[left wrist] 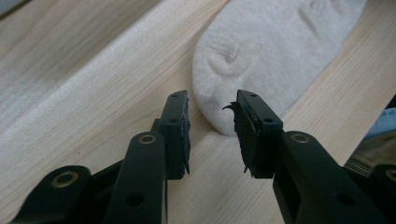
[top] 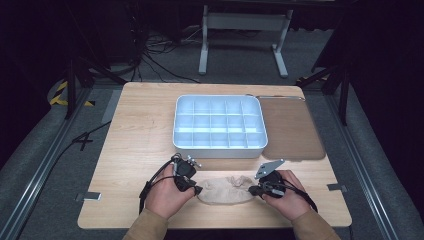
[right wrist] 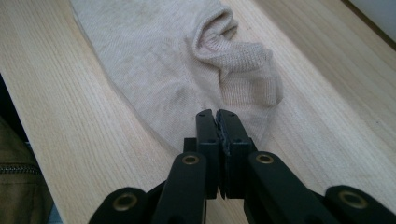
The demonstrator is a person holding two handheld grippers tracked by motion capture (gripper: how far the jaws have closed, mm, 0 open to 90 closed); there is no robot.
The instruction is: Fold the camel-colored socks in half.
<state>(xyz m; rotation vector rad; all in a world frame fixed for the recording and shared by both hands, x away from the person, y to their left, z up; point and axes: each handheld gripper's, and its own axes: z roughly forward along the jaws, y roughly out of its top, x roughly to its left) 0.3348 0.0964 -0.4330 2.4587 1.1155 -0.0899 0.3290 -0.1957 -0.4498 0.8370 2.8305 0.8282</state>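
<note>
Near the front edge of the wooden bench [top: 135,135], at about 6 o'clock, a beige sock [top: 226,191] lies flat. One hand is at each end of it.

At the sock's 9 o'clock end is the left gripper [top: 196,190], held in the person's left hand [top: 167,196]. Its fingers [left wrist: 177,123] are partly open, with a gap between them. The rounded end of the sock [left wrist: 261,51] sits just past that gap. The fingers are not holding anything.

At the sock's 3 o'clock end is the right gripper [top: 254,190], held in the right hand [top: 287,195]. In the right gripper view its fingers [right wrist: 208,135] are pressed tight together, right at the edge of the sock [right wrist: 163,70]. I cannot tell if any cloth is caught between them. The sock's opening is wrinkled and folded over, a bit past the finger tips.

Farther back, at about 12 o'clock from the sock, is a white plastic tray [top: 180,120] with many small boxes inside it. Just beside the tray, at its 3 o'clock side, a brown mat [top: 292,130] lies on the bench.
</note>
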